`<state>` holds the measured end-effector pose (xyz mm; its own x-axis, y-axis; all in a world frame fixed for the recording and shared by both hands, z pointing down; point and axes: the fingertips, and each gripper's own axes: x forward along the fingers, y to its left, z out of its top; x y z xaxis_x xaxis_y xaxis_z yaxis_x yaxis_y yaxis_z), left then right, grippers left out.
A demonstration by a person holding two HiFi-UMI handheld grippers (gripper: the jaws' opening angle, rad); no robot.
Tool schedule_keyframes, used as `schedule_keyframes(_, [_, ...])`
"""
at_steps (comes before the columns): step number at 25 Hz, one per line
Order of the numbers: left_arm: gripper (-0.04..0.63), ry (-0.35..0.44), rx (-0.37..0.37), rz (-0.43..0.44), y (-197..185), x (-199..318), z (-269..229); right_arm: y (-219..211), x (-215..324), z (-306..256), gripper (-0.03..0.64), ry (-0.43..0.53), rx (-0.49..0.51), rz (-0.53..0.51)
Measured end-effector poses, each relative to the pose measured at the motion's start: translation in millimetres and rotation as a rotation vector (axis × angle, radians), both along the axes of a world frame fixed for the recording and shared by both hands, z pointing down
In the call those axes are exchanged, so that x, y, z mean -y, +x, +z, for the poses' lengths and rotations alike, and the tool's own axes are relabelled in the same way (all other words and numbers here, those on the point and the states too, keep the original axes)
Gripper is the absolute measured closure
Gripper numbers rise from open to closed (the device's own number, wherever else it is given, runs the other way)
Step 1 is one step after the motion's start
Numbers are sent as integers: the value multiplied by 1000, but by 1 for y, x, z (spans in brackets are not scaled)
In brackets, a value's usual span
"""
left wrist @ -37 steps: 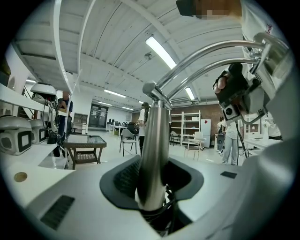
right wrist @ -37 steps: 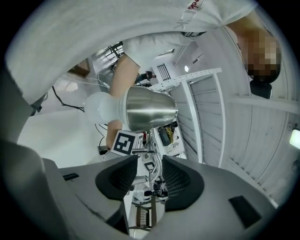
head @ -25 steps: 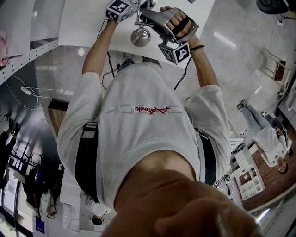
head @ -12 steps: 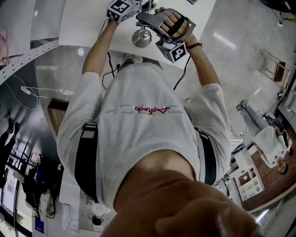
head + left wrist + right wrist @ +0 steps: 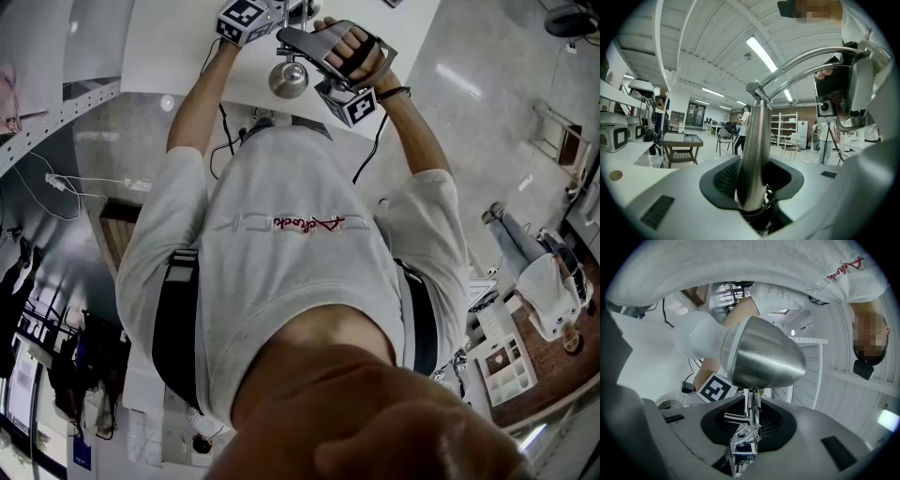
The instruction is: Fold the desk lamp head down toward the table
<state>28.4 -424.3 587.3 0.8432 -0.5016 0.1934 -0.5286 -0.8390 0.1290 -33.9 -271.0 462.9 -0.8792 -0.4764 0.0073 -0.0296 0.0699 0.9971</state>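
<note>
A brushed-metal desk lamp stands on the white table (image 5: pixel 178 47). My left gripper (image 5: pixel 752 183) is shut on its upright post (image 5: pixel 754 145), and the curved arm (image 5: pixel 806 65) sweeps right toward the head. The silver lamp head (image 5: pixel 764 355), with a white bulb (image 5: pixel 701 336) showing at its mouth, fills the right gripper view. My right gripper (image 5: pixel 749 427) has just been closing, and its pads now clamp the thin neck joint (image 5: pixel 752 404) behind the head. In the head view the lamp head (image 5: pixel 288 80) hangs between the left gripper (image 5: pixel 267 17) and the right gripper (image 5: pixel 298 42).
The person's torso in a white shirt (image 5: pixel 291 244) fills the middle of the head view. Cables (image 5: pixel 220 131) hang off the table's near edge. Shelving (image 5: pixel 785 129), a small table (image 5: pixel 679 140) and people stand far off in the room.
The right hand and its gripper have rolled slightly and crept up the picture at the lamp head. The lamp head has barely shifted. The left gripper has stayed put.
</note>
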Motion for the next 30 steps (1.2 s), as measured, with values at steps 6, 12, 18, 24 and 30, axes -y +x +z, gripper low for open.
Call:
schedule_keyframes(6, [423, 4, -7, 7, 0, 1, -2, -1, -1, 4, 543, 56, 41, 20])
schedule_keyframes(12, [423, 1, -8, 8, 1, 1, -2, -1, -4, 17, 541, 90, 42, 14])
schedule_keyframes(18, [422, -3, -12, 4, 0, 1, -2, -2, -7, 30, 517, 85, 28, 8])
schedule_keyframes(24, [423, -6, -7, 3, 0, 0, 0, -1, -7, 35, 499, 58, 0, 11])
schedule_keyframes(30, [422, -11, 9, -13, 0, 1, -1, 3, -9, 42, 411, -50, -58, 22])
